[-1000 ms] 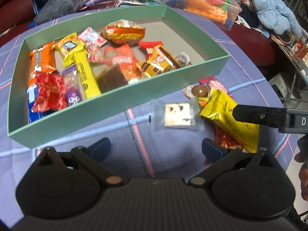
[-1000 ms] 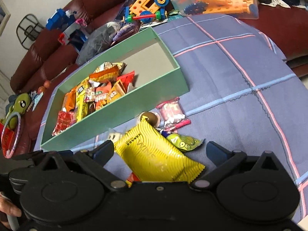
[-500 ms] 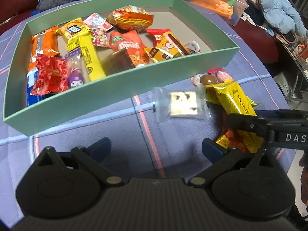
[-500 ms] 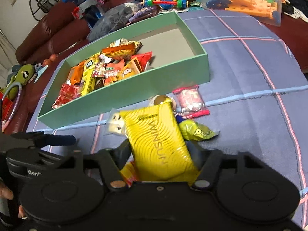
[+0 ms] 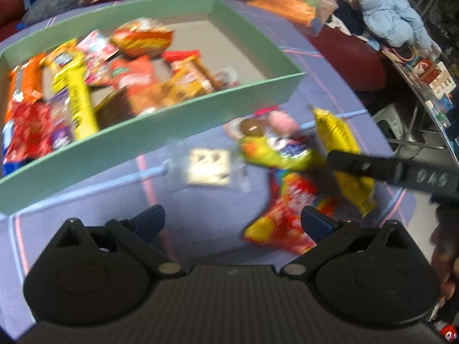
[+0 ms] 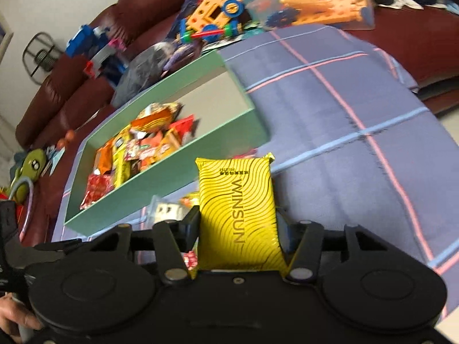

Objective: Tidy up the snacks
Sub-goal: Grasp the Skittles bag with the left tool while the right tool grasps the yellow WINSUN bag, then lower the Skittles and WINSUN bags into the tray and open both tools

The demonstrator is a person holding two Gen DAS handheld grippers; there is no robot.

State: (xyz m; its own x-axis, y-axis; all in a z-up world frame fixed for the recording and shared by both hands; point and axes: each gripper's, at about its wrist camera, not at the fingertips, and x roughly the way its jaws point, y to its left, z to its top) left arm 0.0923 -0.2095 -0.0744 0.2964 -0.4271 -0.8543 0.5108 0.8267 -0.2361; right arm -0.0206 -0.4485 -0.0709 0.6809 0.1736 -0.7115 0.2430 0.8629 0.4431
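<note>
My right gripper (image 6: 238,223) is shut on a yellow WINSUN packet (image 6: 238,212) and holds it above the blue cloth, in front of the green box (image 6: 183,172). In the left wrist view the same packet (image 5: 341,143) hangs from the right gripper's fingers (image 5: 373,166). My left gripper (image 5: 232,220) is open and empty over the cloth, near a clear-wrapped white snack (image 5: 208,166). The green box (image 5: 149,134) holds several snacks. A yellow-green packet (image 5: 275,154), a red-yellow packet (image 5: 287,215) and a brown ball (image 5: 252,126) lie on the cloth.
A clear bin of orange toys (image 6: 315,3) and building toys (image 6: 212,20) stand behind the box. A dark red sofa (image 6: 71,86) runs along the far side. The cloth's right edge (image 5: 401,200) drops off to the floor.
My right gripper has closed on the yellow packet and lifted it off the cloth, uncovering the packets under it. The left gripper has shifted a little; its view is now blurred.
</note>
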